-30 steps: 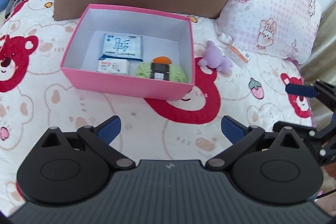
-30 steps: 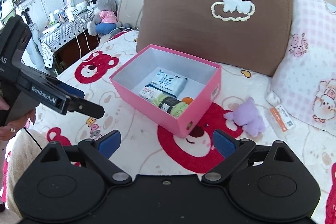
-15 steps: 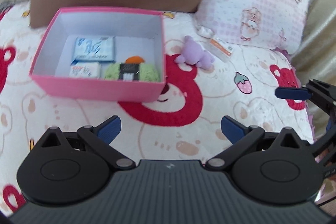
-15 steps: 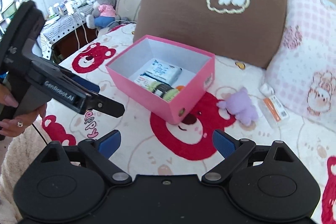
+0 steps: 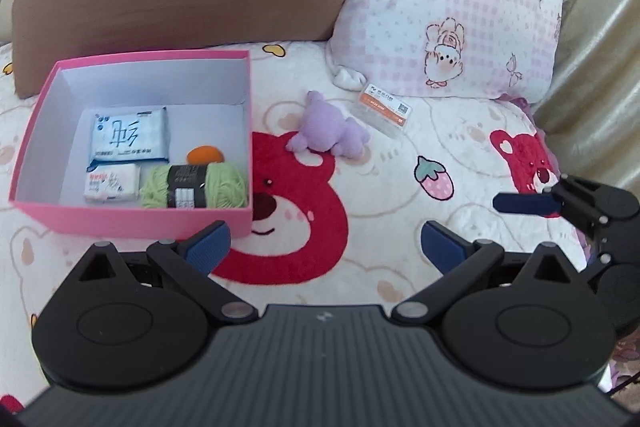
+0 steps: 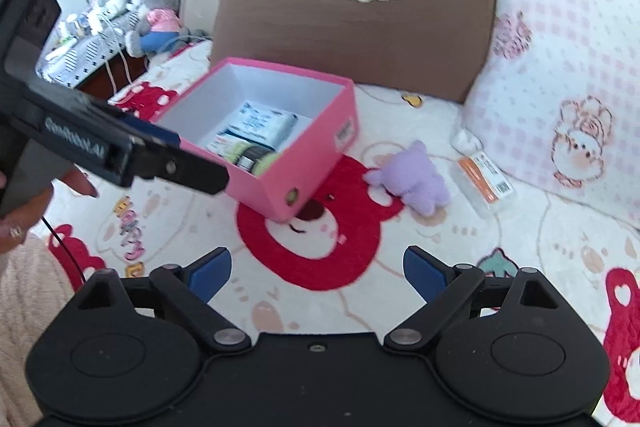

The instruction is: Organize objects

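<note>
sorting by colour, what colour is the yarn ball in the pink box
Light green, with a black label band around the yarn ball; clearest in the left wrist view.

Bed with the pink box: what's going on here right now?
A person holds a gripper in each hand over the bed, tidying loose items into the pink box. The box already holds two tissue packs, green yarn and something orange. The purple plush toy and an orange-labelled packet lie on the bedspread beside it. The left gripper and right gripper are both open and empty, with nothing between their fingers.
</note>
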A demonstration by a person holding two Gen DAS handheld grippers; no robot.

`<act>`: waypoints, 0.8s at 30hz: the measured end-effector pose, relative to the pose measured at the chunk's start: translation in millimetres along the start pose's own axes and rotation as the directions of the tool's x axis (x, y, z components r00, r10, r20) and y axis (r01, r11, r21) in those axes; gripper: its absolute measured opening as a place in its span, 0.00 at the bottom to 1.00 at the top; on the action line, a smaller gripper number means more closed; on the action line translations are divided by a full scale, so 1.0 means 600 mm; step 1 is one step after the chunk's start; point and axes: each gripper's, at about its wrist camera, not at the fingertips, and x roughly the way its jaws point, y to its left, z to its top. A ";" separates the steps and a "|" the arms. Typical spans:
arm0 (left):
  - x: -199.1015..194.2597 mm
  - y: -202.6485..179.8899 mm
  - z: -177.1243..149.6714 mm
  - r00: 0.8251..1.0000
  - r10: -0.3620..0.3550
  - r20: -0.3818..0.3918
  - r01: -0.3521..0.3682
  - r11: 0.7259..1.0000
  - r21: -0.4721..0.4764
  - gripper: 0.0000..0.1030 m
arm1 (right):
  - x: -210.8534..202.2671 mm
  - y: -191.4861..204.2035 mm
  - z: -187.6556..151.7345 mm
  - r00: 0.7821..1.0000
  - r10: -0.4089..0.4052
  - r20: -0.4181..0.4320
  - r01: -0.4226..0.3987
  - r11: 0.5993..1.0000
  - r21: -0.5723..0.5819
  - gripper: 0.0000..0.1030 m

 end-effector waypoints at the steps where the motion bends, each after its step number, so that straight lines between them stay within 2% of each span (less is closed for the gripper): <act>1: 0.007 -0.002 0.004 1.000 -0.010 -0.009 0.010 1.000 -0.002 1.00 | 0.003 -0.005 -0.003 1.000 0.001 -0.004 0.000 1.000 0.010 0.92; 4: 0.032 -0.011 0.018 0.999 -0.027 -0.033 0.027 1.000 0.002 1.00 | 0.010 -0.015 -0.010 1.000 -0.021 0.002 0.021 1.000 0.017 0.92; 9: 0.078 -0.031 0.040 0.999 0.027 -0.016 -0.027 0.998 0.050 0.98 | 0.029 -0.040 -0.015 0.995 -0.092 0.025 0.091 0.995 0.025 0.91; 12: 0.109 -0.033 0.060 1.000 0.002 -0.017 -0.001 0.999 0.045 0.98 | 0.047 -0.058 -0.018 0.990 -0.133 0.053 0.132 0.991 0.027 0.91; 16: 0.152 -0.037 0.087 1.000 0.002 -0.021 -0.001 0.999 0.047 0.97 | 0.074 -0.086 -0.021 0.987 -0.121 0.101 0.116 0.992 0.057 0.91; 20: 0.197 -0.047 0.110 1.000 -0.008 -0.011 0.008 0.998 0.068 0.94 | 0.105 -0.109 -0.017 0.988 -0.114 0.107 0.104 0.990 0.091 0.91; 22: 0.216 -0.060 0.115 0.998 0.057 0.022 -0.059 0.994 0.096 0.93 | 0.123 -0.115 -0.014 0.986 -0.135 0.095 0.125 0.987 0.098 0.91; 23: 0.225 -0.067 0.116 0.997 0.071 0.032 -0.074 0.990 0.117 0.93 | 0.130 -0.116 -0.014 0.985 -0.147 0.090 0.137 0.984 0.110 0.91; 24: 0.237 -0.068 0.117 0.998 0.056 0.020 -0.058 0.992 0.116 0.93 | 0.136 -0.119 -0.015 0.984 -0.155 0.090 0.142 0.981 0.131 0.91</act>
